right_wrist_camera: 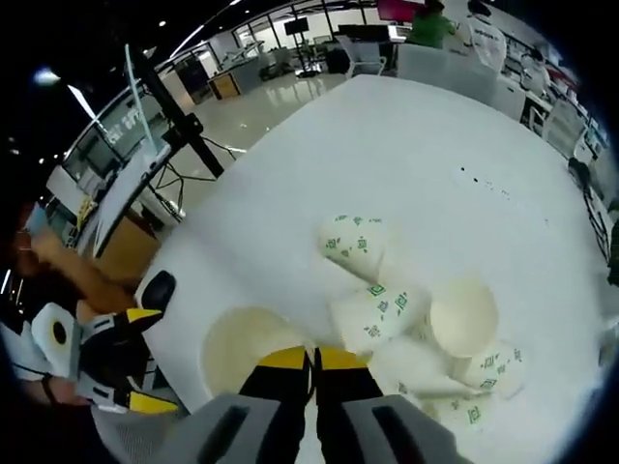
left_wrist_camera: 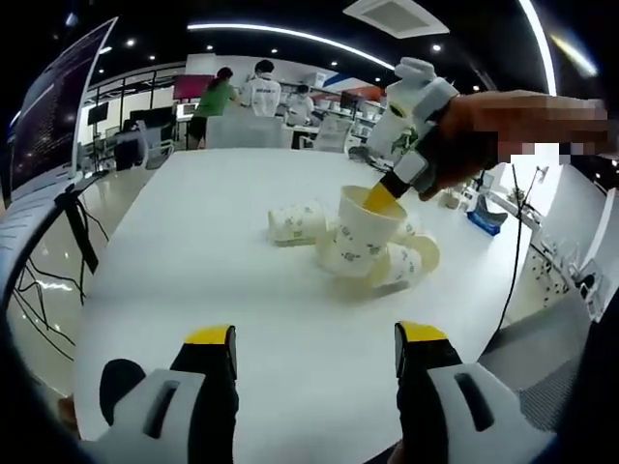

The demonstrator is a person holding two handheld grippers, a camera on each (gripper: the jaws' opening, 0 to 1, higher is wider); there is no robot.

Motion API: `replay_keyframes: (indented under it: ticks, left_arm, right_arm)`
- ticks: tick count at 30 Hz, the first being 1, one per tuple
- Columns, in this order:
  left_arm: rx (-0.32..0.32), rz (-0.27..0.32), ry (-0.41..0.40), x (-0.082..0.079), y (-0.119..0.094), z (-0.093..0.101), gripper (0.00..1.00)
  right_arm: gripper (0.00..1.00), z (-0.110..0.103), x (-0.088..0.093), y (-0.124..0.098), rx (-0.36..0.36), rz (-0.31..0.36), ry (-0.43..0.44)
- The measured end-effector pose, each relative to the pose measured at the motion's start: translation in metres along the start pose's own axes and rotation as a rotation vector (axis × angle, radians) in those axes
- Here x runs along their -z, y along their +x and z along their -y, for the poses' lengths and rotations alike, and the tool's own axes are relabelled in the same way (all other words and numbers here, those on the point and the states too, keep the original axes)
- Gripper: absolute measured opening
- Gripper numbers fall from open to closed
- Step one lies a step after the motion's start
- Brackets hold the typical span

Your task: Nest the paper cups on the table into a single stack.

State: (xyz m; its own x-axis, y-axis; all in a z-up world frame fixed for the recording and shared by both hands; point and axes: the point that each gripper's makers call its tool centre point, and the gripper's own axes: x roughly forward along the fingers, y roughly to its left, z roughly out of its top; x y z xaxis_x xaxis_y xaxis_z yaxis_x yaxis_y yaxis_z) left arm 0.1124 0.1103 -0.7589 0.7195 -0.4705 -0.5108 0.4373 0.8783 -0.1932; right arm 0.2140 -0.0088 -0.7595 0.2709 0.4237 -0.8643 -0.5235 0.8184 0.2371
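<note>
In the left gripper view I see my left gripper (left_wrist_camera: 314,350) low over the near part of the white table (left_wrist_camera: 193,251), its yellow-tipped jaws spread wide with nothing between them. Farther out on the table lies a huddle of paper cups: one cup on its side (left_wrist_camera: 297,221) just left of the rest, a raised cup (left_wrist_camera: 365,232) tilted above the pile, and more cups on their sides (left_wrist_camera: 406,263) beneath and to its right. My right gripper (left_wrist_camera: 387,193) comes in from the upper right, a hand (left_wrist_camera: 503,135) wrapped round it, its yellow tips pinching the raised cup's rim. In the right gripper view the right gripper (right_wrist_camera: 312,362) has its jaws nearly together, closed on the near rim of that cup (right_wrist_camera: 242,350), whose open mouth faces the camera. Beyond it the other cups (right_wrist_camera: 377,311) lie touching one another on their sides, one (right_wrist_camera: 462,317) showing its open mouth. My left gripper (right_wrist_camera: 131,362) sits at the lower left, apart from the cups.
</note>
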Motion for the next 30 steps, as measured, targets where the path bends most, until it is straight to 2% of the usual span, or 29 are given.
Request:
replay_keyframes:
  ticks: [3,6,9,18,30]
  left_arm:
    - [0.015,-0.015,0.012,0.006,-0.002,0.005,0.65]
    - [0.023,-0.017,0.013,0.007,-0.001,0.006,0.65]
    - [0.028,-0.018,0.018,0.007,0.001,0.004,0.65]
    - [0.038,-0.011,0.024,0.005,0.004,0.004,0.65]
    - [0.048,-0.017,0.040,0.007,0.007,0.006,0.65]
  right_arm:
    - [0.00,-0.006,0.012,-0.009,-0.003,-0.007,0.002]
    - [0.00,-0.004,0.019,-0.010,-0.003,-0.019,0.006]
    - [0.00,-0.011,0.031,-0.016,-0.009,-0.032,0.006]
    - [0.00,-0.016,0.062,-0.017,-0.012,-0.064,0.015]
    - [0.00,-0.010,0.096,-0.009,-0.012,-0.102,0.061]
